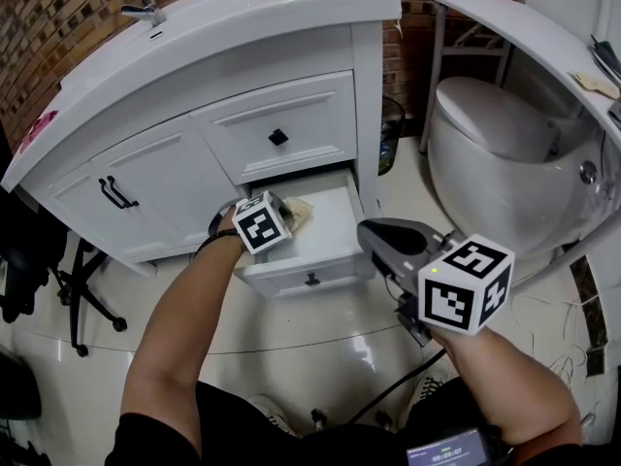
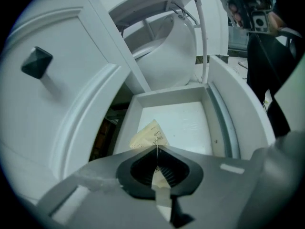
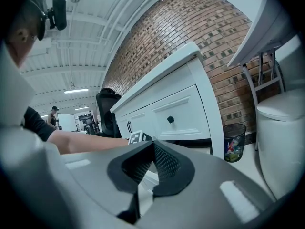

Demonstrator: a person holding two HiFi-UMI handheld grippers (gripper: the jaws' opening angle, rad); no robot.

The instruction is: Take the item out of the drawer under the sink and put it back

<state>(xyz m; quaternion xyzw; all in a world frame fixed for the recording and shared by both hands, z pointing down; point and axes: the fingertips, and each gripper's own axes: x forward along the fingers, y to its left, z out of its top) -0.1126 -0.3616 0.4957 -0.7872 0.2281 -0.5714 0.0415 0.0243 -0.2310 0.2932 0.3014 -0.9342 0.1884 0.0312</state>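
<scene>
Filling the upper left of the head view, the white sink cabinet (image 1: 194, 85) has its right edge near the toilet (image 1: 505, 153), with a strip of open floor and a waste bin (image 1: 390, 134) between them. The lower drawer (image 1: 335, 236) is pulled out under a shut drawer with a black knob (image 1: 278, 137); its front edge juts toward the person and its white bottom is mostly bare. The left tongs (image 1: 288, 215) reach in over the drawer's left side, clenched on a beige paper packet (image 2: 150, 136) that sticks out past their tips above the drawer bottom, clear of the side walls. The right tongs (image 1: 367, 233) hover just off the drawer's right front corner, over the floor, pressed together with nothing between them (image 3: 153, 143)
</scene>
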